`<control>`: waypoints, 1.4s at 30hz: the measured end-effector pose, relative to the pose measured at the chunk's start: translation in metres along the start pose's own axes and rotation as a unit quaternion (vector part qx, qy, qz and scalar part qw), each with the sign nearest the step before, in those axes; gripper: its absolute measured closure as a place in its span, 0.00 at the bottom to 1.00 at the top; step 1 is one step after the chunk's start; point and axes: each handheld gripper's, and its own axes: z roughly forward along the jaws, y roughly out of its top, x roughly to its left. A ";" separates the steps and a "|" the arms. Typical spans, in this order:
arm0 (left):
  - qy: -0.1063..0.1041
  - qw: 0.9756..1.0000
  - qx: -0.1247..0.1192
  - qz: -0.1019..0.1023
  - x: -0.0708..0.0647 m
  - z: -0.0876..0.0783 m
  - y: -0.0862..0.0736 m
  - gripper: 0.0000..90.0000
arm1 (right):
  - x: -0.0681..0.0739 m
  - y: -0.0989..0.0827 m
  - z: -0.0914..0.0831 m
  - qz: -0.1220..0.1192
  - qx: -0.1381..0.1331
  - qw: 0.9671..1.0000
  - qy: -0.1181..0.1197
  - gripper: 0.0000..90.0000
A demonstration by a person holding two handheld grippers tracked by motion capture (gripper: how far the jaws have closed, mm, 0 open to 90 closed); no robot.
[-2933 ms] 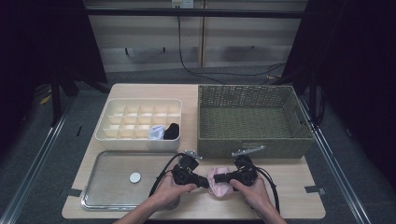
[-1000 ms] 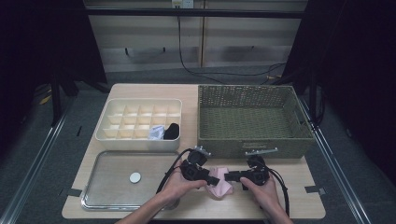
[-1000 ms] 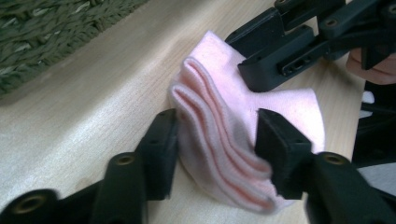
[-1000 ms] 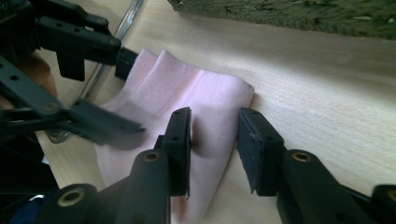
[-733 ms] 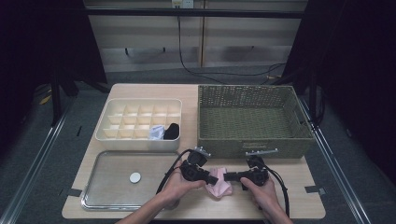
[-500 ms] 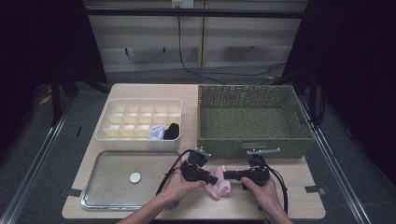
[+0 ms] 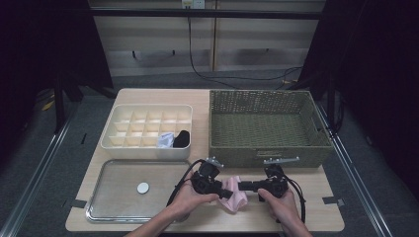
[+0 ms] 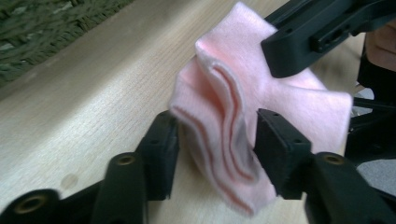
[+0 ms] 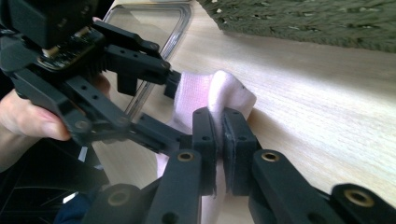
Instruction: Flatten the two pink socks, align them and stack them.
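A folded pink cloth lies at the table's front edge between both grippers. My right gripper reaches in from the right and is shut on an upper fold of the cloth, its pads pressed tight together over the fabric. My left gripper comes from the left. Its jaws have just been opening and now stand apart around the bunched layers of the cloth, with the left gripper not squeezing them. A hand holds each gripper.
A green wicker basket stands behind the grippers at the right. At the left are a white divided box holding a black item and a pale one, and a clear tray with a white disc.
Since the oldest frame both hands and the cloth have shifted slightly to the right. Over the last second the hands keep nearly still.
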 end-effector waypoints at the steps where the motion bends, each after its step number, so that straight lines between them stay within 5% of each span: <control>1: 0.001 1.000 -0.005 0.001 -0.001 -0.003 0.000 0.52 | 0.000 0.000 -0.001 -0.001 0.000 1.000 -0.002 0.95; 6: -0.016 1.000 -0.021 0.006 0.001 -0.013 0.002 0.54 | -0.002 0.000 -0.004 -0.001 0.004 1.000 -0.003 0.95; 10: -0.016 1.000 0.002 0.011 0.001 -0.007 -0.002 0.61 | -0.004 0.001 -0.006 -0.002 0.008 1.000 -0.005 0.95; 20: -0.027 0.999 0.014 0.008 -0.002 0.008 -0.004 0.79 | -0.004 0.000 -0.011 -0.004 0.005 1.000 -0.006 0.95; 25: -0.030 0.999 0.012 -0.006 0.000 0.010 -0.003 0.80 | 0.000 0.001 -0.011 -0.010 0.003 1.000 -0.003 0.95; 42: -0.030 0.999 0.020 0.000 0.001 0.013 0.001 0.80 | 0.015 0.007 0.004 -0.033 0.001 0.999 -0.001 0.93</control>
